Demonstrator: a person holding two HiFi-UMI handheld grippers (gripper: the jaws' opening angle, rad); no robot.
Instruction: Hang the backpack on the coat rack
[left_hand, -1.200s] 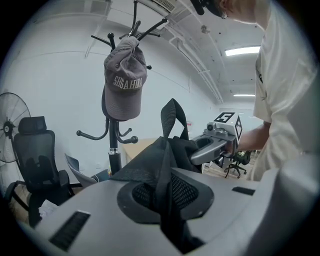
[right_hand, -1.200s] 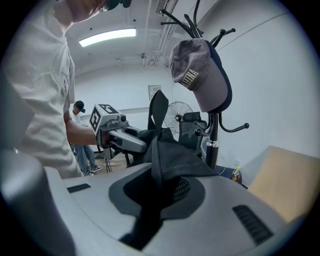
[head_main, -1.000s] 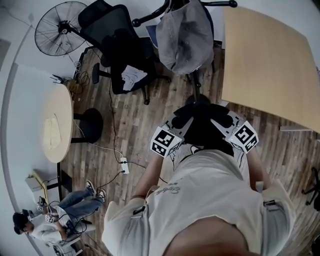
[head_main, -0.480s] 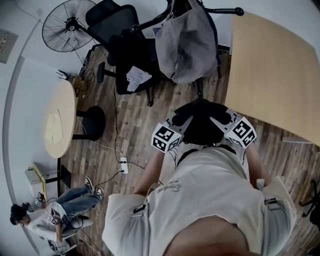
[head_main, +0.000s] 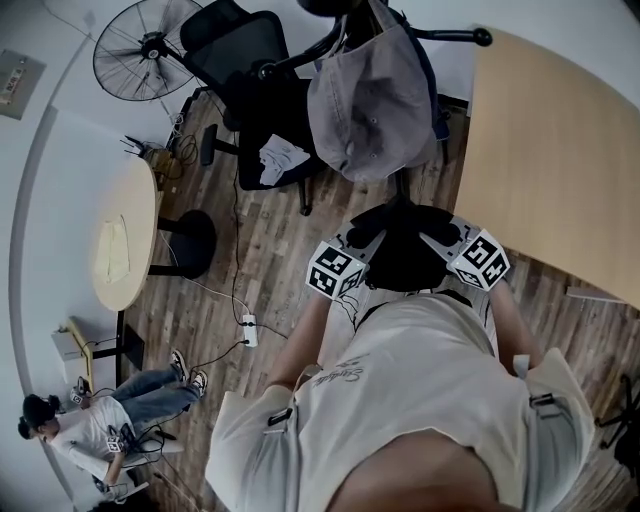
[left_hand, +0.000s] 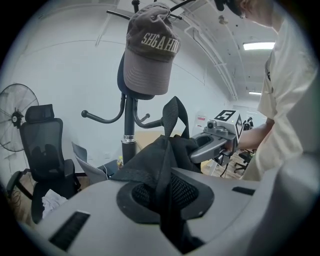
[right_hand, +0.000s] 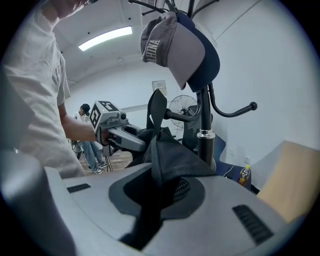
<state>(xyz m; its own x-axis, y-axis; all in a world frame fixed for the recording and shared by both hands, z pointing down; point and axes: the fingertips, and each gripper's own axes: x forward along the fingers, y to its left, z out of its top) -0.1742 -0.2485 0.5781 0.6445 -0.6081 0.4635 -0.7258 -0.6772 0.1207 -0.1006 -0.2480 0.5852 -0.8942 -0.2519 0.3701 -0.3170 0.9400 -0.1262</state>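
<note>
The black backpack (head_main: 400, 250) hangs between my two grippers, just in front of the person's chest. My left gripper (head_main: 362, 240) is shut on a fold of its fabric (left_hand: 161, 165). My right gripper (head_main: 442, 240) is shut on the other side (right_hand: 167, 157). A top strap loop (left_hand: 175, 116) stands up between them. Close ahead stands the coat rack (left_hand: 129, 132), with curved hooks (right_hand: 235, 111) and a grey cap (head_main: 368, 95) on top. Each gripper view shows the other gripper across the bag: the right gripper (left_hand: 216, 142), the left gripper (right_hand: 120, 134).
A black office chair (head_main: 255, 85) with papers on its seat stands left of the rack, with a floor fan (head_main: 150, 50) behind it. A wooden table (head_main: 560, 150) fills the right. A round table (head_main: 125, 250), a power strip (head_main: 248, 330) and a seated person (head_main: 90, 440) are at the left.
Both grippers have come nearer to the coat rack with the backpack held between them. The cap and rack now sit larger and closer in the head view.
</note>
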